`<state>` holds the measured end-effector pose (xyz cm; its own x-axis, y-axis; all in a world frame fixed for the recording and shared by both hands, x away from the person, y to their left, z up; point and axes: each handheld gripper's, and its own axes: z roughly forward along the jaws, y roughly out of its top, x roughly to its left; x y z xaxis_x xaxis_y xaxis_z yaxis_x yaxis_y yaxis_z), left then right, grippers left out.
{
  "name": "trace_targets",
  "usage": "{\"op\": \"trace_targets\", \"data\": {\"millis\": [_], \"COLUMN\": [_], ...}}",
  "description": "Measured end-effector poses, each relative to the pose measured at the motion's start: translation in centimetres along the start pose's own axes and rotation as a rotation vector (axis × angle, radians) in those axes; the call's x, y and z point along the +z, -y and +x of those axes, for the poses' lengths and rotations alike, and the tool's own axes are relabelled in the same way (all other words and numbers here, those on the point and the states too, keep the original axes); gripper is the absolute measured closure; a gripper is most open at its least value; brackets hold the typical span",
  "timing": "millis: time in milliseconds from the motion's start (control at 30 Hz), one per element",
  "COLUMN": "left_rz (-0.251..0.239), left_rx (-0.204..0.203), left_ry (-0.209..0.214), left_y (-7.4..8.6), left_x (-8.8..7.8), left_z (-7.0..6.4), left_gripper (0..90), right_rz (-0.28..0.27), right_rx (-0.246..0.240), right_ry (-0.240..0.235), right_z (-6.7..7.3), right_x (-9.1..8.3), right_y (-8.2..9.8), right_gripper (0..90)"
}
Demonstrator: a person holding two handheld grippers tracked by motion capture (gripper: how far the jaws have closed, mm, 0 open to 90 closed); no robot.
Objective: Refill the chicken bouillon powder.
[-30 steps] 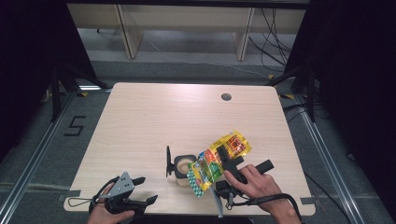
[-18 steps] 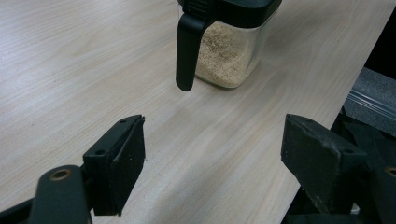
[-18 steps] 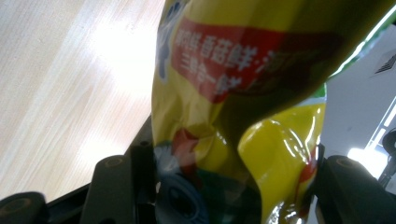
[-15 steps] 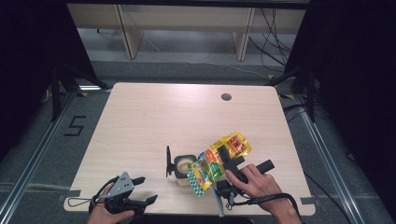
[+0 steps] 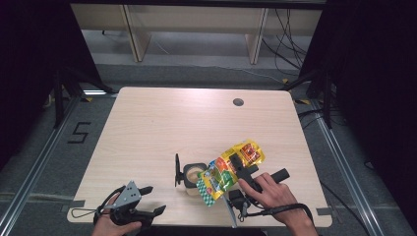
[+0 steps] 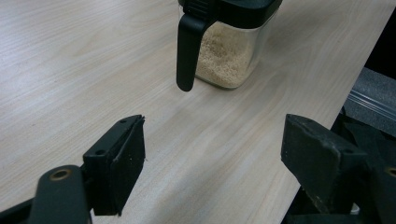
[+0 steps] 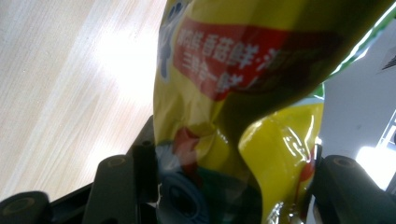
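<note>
A yellow snack bag (image 5: 231, 169) with red and green print hangs tilted over a clear jar (image 5: 193, 174) near the table's front edge. My right gripper (image 5: 236, 166) is shut on the bag; in the right gripper view the crumpled bag (image 7: 243, 93) is squeezed between both jaws of the gripper (image 7: 233, 172). The jar (image 6: 229, 51) holds pale grains, and its black lid (image 5: 176, 169) stands flipped up on its left side. My left gripper (image 5: 153, 199) rests at the front left, open with nothing between its fingers (image 6: 212, 135), pointing toward the jar.
The wooden table (image 5: 162, 128) has a round cable hole (image 5: 238, 102) near its far edge. Its front edge runs just beneath my left gripper. Shelf legs and cables stand on the floor beyond the table.
</note>
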<state>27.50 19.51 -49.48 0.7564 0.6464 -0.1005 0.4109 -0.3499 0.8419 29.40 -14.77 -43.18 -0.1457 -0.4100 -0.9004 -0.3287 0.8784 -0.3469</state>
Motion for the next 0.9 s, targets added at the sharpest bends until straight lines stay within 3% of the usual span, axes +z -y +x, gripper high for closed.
{"op": "trace_targets", "data": {"millis": [33, 67, 167, 200, 233, 300, 333, 400, 433, 500, 533, 600, 633, 733, 767, 800, 900], "left_rz": [0.005, 0.01, -0.006, 0.02, -0.007, -0.009, 0.013, -0.007, -0.012, -0.005, -0.004, 0.021, 0.015, -0.003, -0.002, -0.005, 0.009], "left_rx": [0.001, 0.016, -0.012, 0.018, -0.012, -0.012, 0.011, -0.006, 0.013, 0.017, -0.009, 0.019, 0.015, 0.01, -0.011, -0.012, 0.005], "left_ry": [0.0, -0.009, 0.005, -0.007, 0.004, 0.001, -0.003, 0.0, 0.002, 0.001, -0.001, -0.006, -0.009, 0.0, 0.005, 0.005, -0.003], "left_y": [0.0, 0.0, 0.0, 0.0, 0.0, 0.0, 0.0, 0.0, 0.0, 0.0, 0.0, 0.0, 0.0, 0.0, 0.0, 0.0, 0.0], "left_x": [0.0, -0.1, 0.0, -0.1, 0.1, 0.1, -0.1, 0.0, 0.0, 0.0, 0.0, -0.1, -0.1, 0.0, 0.0, 0.1, 0.0], "left_z": [0.0, 0.1, -0.1, 0.2, -0.1, -0.1, 0.1, 0.0, 0.1, 0.1, 0.0, 0.2, 0.1, 0.1, 0.0, -0.1, 0.1], "left_gripper": [21.6, 21.6, 21.6, 21.6, 21.6, 21.6, 21.6, 21.6, 21.6, 21.6, 21.6, 21.6, 21.6, 21.6, 21.6, 21.6, 21.6], "right_rz": [-0.001, -0.007, -0.012, -0.026, -0.036, -0.028, -0.045, -0.038, -0.055, -0.06, -0.059, -0.047, -0.054, -0.055, -0.058, -0.068, -0.087], "right_rx": [0.021, 0.0, 0.017, -0.003, 0.0, 0.064, 0.06, 0.075, 0.097, 0.084, 0.103, 0.114, 0.104, 0.138, 0.14, 0.122, 0.139], "right_ry": [0.008, 0.006, 0.006, 0.009, 0.016, -0.004, -0.007, -0.001, -0.002, -0.01, 0.005, -0.017, -0.008, -0.013, -0.018, -0.011, -0.025], "right_z": [0.1, -0.1, -0.1, -0.3, -0.2, 0.3, 0.2, 0.3, 0.4, 0.2, 0.5, 0.6, 0.6, 0.7, 0.7, 0.6, 0.6], "right_x": [-0.1, 0.0, 0.0, 0.1, 0.2, 0.1, 0.3, 0.2, 0.3, 0.3, 0.3, 0.3, 0.4, 0.3, 0.3, 0.3, 0.3], "right_y": [0.0, 0.0, 0.1, 0.1, 0.2, 0.3, 0.5, 0.6, 0.9, 1.0, 1.0, 1.1, 1.2, 1.2, 1.2, 1.2, 1.1], "right_gripper": [45.3, 45.3, 45.3, 45.3, 45.3, 45.3, 45.3, 45.4, 45.6, 45.6, 45.6, 45.6, 45.7, 45.8, 45.8, 45.9, 45.9]}}
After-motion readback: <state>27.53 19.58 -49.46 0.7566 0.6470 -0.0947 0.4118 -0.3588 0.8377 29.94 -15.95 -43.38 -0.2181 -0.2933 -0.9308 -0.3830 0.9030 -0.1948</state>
